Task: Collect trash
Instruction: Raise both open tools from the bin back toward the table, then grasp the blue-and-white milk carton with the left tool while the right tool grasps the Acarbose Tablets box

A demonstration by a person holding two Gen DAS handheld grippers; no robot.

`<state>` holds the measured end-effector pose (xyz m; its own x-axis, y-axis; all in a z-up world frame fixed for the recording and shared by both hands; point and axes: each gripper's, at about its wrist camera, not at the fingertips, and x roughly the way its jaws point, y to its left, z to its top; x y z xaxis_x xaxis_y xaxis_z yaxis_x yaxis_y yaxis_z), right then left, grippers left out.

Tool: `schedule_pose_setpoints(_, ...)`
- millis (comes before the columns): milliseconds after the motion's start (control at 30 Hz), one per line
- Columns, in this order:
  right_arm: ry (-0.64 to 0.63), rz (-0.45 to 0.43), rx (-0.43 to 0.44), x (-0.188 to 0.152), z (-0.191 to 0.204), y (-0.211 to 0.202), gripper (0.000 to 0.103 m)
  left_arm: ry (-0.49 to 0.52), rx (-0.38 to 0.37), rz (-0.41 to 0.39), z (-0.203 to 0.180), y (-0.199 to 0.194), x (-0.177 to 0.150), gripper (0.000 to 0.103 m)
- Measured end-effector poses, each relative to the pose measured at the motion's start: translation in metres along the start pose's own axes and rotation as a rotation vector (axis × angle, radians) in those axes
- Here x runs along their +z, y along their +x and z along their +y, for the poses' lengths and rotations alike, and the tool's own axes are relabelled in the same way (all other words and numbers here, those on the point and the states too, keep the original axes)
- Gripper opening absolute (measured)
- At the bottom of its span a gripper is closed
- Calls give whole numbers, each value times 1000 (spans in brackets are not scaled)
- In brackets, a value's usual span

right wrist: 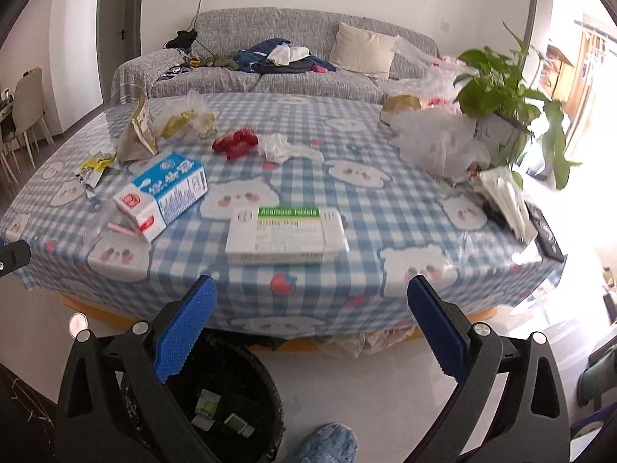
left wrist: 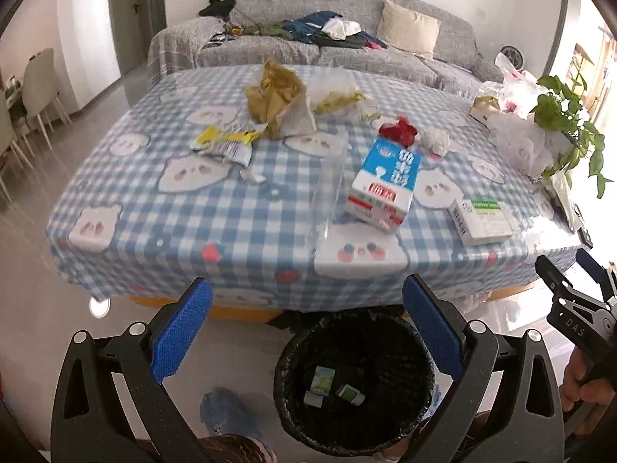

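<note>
Trash lies on a table with a blue checked cloth [left wrist: 154, 208]. A blue and white milk carton [left wrist: 385, 185] [right wrist: 166, 196] lies on its side near the front edge. A white medicine box [left wrist: 482, 218] [right wrist: 285, 235] lies to its right. A brown paper bag [left wrist: 277, 102], a yellow wrapper [left wrist: 227, 142], a red wrapper [left wrist: 399, 131] and crumpled tissue [left wrist: 435, 141] lie farther back. A black-lined bin [left wrist: 354, 382] [right wrist: 227, 405] stands on the floor below the front edge with small boxes inside. My left gripper [left wrist: 308, 332] is open and empty above the bin. My right gripper [right wrist: 312, 328] is open and empty before the table.
A potted plant [right wrist: 505, 88] and white plastic bags [right wrist: 435, 142] stand at the table's right end, with a dark remote [right wrist: 545, 237] at the corner. A grey sofa [left wrist: 347, 7] with clothes is behind the table. Dining chairs [left wrist: 34, 88] stand at far left.
</note>
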<state>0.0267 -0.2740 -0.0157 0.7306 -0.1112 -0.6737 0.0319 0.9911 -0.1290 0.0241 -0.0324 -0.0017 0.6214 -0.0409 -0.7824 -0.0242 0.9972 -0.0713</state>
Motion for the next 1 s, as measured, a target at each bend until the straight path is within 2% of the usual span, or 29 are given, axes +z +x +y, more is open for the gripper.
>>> schedule_pose_setpoints(267,-11,27,-11,28,4,24,95,44,-34,17,-22,20,40,97)
schedule_pose_setpoints(500,14,92,5,33,-2,62,95,101,-35,68,-46,64,72,97)
schedule_pose_setpoints(667,40,136,38,37,-6,82,95,125,-38,101,-62,92,84,96)
schedule_pose_setpoints(900,187,202,54,49,-27,104,95,165,-45,128,-82,125,95,96)
schedule_pose_setpoints(1000,159,199,49,56,-23,108,95,178,-41,134,-87,135,99,95)
